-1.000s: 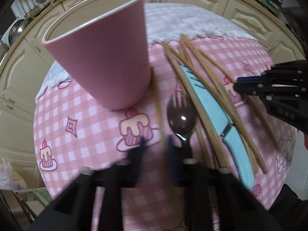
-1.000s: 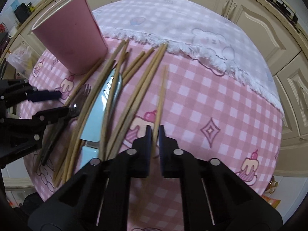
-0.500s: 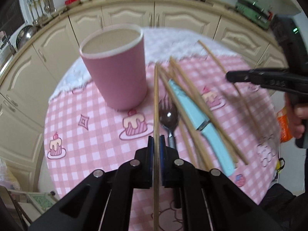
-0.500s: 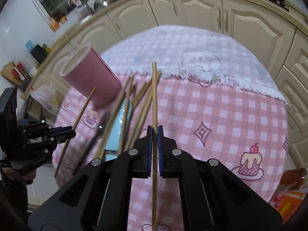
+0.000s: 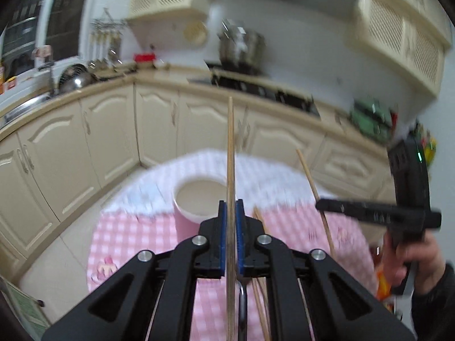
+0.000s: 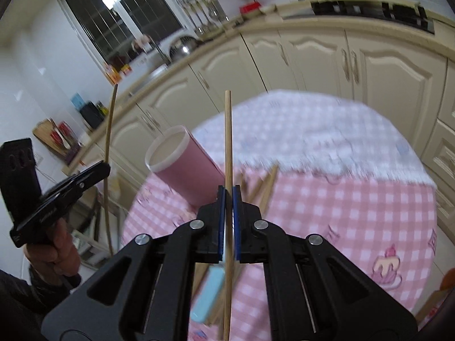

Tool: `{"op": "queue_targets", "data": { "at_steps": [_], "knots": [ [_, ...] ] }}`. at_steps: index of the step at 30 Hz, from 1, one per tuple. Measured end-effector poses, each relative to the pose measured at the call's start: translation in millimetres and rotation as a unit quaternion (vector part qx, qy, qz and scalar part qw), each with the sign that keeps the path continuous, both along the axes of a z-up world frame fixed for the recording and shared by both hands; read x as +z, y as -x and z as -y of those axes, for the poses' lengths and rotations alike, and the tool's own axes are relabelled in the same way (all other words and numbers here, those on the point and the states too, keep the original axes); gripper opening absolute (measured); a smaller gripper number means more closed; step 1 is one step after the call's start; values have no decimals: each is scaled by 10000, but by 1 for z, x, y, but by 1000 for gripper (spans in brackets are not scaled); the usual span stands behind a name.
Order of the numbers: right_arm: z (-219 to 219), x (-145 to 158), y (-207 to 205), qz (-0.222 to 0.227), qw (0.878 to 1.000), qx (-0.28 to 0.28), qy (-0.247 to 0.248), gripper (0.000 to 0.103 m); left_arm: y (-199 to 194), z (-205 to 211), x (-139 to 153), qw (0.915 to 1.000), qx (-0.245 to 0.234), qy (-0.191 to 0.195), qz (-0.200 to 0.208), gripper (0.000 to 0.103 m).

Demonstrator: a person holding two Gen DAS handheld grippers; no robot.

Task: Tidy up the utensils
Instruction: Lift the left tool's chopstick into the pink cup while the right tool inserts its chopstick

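Observation:
My left gripper [image 5: 231, 207] is shut on a wooden chopstick [image 5: 230, 147] and holds it upright, high above the table. The pink cup [image 5: 196, 201] stands just beyond it, open end up. My right gripper [image 6: 228, 196] is shut on a second chopstick [image 6: 227, 136], also lifted and upright. The pink cup [image 6: 182, 167] lies left of it in the right wrist view. Several chopsticks [image 6: 266, 187] and a light blue knife [image 6: 209, 292] lie on the pink checked tablecloth [image 6: 355, 213]. The right gripper [image 5: 369, 213] shows in the left wrist view with its chopstick [image 5: 312, 187].
Cream kitchen cabinets [image 6: 312, 56] curve round behind the round table. The left gripper [image 6: 57, 196] and its hand show at the left of the right wrist view. A dark utensil handle [image 5: 241, 304] lies under my left gripper.
Both grippers have risen well above the table, each carrying its chopstick, and tilted up toward the cabinets. The cup now sits lower and farther in both views.

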State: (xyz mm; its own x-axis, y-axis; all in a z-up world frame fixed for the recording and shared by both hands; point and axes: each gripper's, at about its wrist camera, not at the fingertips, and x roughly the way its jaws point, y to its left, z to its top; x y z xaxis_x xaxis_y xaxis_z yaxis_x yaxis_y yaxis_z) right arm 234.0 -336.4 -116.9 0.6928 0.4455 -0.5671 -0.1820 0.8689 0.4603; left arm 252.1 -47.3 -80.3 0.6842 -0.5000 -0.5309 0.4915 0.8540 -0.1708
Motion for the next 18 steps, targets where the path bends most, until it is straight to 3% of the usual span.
{"op": "queue_targets", "data": {
  "at_steps": [7,12,15,18],
  "knots": [
    [-24,68,-30,1179,9928,19,-198,5,-27,-12,46,9927,592,727,763,5],
    [-42,106,-59,1820,9828,-14,-309,5,-45,-7,76,9799,904,1040,1442,6],
    [-55,114,-76,1999,9794,-2,-272,5,-56,4,83,9735,1030,1027,1766,6],
    [-64,109,-88,2095,9777,-25,-152,5,-70,16,77,9716,1133,1018,1812,6]
  ]
}}
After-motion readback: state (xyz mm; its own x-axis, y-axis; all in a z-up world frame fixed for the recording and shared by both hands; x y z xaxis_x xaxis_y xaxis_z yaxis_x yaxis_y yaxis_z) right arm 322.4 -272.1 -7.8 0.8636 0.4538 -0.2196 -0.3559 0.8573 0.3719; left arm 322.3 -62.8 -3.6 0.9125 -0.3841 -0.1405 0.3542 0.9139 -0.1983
